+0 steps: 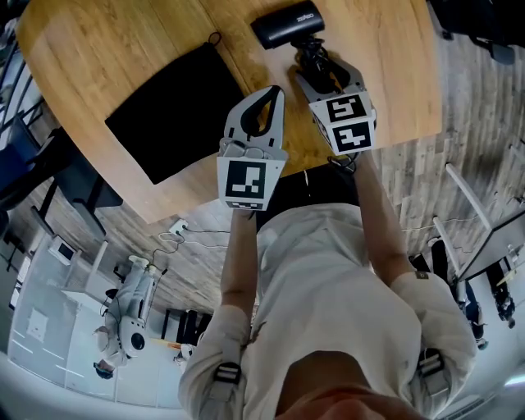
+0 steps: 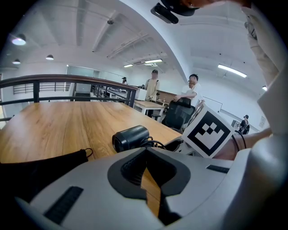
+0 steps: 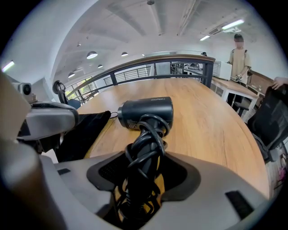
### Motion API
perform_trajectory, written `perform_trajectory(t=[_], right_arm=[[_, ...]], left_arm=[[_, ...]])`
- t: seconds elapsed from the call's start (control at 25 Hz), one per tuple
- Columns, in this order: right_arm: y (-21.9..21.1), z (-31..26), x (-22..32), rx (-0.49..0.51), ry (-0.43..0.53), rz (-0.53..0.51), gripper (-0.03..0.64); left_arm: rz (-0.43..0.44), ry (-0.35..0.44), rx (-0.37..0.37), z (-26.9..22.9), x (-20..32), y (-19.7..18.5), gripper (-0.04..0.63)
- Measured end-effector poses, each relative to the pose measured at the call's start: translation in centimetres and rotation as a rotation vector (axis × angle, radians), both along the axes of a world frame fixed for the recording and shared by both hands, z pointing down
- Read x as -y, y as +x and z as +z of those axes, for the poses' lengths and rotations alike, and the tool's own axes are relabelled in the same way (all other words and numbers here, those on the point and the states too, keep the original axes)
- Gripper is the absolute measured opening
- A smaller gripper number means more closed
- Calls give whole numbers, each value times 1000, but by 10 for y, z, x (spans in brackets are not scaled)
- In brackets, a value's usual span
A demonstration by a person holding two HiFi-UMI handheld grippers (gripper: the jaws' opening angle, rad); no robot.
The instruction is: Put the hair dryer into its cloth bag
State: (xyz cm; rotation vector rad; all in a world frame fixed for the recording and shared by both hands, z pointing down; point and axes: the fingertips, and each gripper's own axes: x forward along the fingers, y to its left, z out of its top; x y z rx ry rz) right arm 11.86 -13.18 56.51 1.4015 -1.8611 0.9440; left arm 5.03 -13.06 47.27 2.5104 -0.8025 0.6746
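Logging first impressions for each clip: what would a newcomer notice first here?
The black hair dryer lies on the wooden table, with its cord-wrapped handle between the open jaws of the right gripper. To its left, the black bag lies flat. The left gripper is shut and empty, between bag and dryer.

We see wooden table (image 2: 58, 126) under the left gripper (image 2: 145, 151), dark railing (image 2: 67, 80) far ahead of it, black office chair (image 2: 176, 114) ahead-right, two people (image 2: 154, 87) standing beyond
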Motion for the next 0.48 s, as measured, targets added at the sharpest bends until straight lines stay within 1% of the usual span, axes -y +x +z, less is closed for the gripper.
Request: perform_trajectory(t=[0.16, 0.48], right_arm=[[0, -2, 0, 9, 24, -14, 244], [1, -7, -6, -8, 39, -97, 239]], left_arm=[[-19, -4, -7, 1, 1, -6, 20], [-67, -17, 18, 9, 4, -24, 20]])
